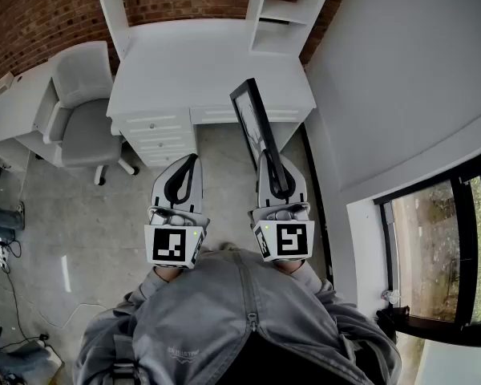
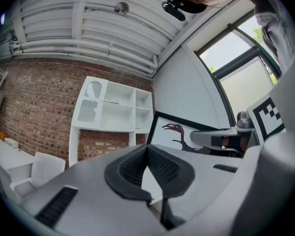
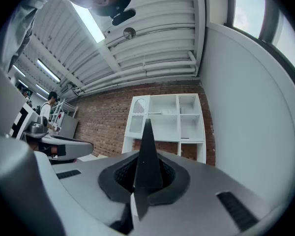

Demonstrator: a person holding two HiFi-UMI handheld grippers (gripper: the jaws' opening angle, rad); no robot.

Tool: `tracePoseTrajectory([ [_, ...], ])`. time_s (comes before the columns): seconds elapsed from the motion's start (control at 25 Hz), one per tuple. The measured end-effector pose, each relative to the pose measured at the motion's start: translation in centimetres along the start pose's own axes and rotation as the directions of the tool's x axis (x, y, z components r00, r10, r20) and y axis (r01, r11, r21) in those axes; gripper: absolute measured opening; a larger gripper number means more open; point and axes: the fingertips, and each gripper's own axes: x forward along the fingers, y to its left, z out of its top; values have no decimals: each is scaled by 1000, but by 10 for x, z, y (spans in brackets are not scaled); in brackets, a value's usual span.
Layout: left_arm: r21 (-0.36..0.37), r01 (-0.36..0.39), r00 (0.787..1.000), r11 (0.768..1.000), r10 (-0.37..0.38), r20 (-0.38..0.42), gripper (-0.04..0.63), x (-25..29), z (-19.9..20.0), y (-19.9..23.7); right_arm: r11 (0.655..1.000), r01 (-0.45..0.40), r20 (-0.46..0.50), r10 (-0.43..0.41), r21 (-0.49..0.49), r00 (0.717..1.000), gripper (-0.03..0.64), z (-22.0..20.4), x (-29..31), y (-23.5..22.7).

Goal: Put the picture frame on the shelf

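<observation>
A red brick wall (image 1: 40,14) runs along the far side. Against it stands a white desk (image 1: 208,62) with drawers (image 1: 156,139) at its near left and a white shelf (image 1: 284,14) of open compartments at its far right. A grey office chair (image 1: 84,115) sits to its left, beside a second white desk (image 1: 12,115). The floor (image 1: 80,239) is grey. A plain white wall (image 1: 401,70) closes the right side, with a dark-framed window (image 1: 441,247) nearer. Strip lights (image 3: 93,26) run along the white ribbed ceiling (image 3: 157,38).

Black picture frame (image 1: 252,123); white shelf (image 1: 284,13); red brick wall (image 1: 40,14).
</observation>
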Motion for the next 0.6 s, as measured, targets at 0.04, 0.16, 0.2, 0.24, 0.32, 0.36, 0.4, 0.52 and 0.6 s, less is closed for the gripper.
tracePoseTrajectory([
  [0.04,1,1,1000,1000,-1,1,6,0,0,-1,1000,0,0,0,1,1000,32,-1,0,0],
  [0.16,2,1,1000,1000,-1,2,6,1,-1,-5,1000,-3,0,3,4,1000,32,-2,-2,-3],
  [0.2,2,0,1000,1000,0,3,6,1,-1,-6,1000,-5,0,5,5,1000,32,-3,-3,-4],
  [0.24,3,-1,1000,1000,1,3,6,2,-1,-8,1000,-7,0,7,6,1000,32,-3,-3,-6],
  [0.32,5,-5,1000,1000,5,4,6,5,-1,-12,1000,-13,2,13,10,1000,32,-4,-3,-10],
  [0.36,6,-8,1000,1000,8,4,6,7,-1,-15,1000,-16,3,16,12,1000,32,-4,-4,-13],
  [0.4,7,-12,1000,1000,11,4,6,8,-1,-18,1000,-20,5,20,14,1000,32,-5,-4,-16],
  [0.52,11,-24,1000,1000,24,4,6,13,-1,-24,999,-33,11,33,24,999,32,-5,-4,-24],
  [0.6,13,-35,999,999,35,7,6,16,-1,-28,998,-46,15,45,35,999,32,-6,-3,-30],
])
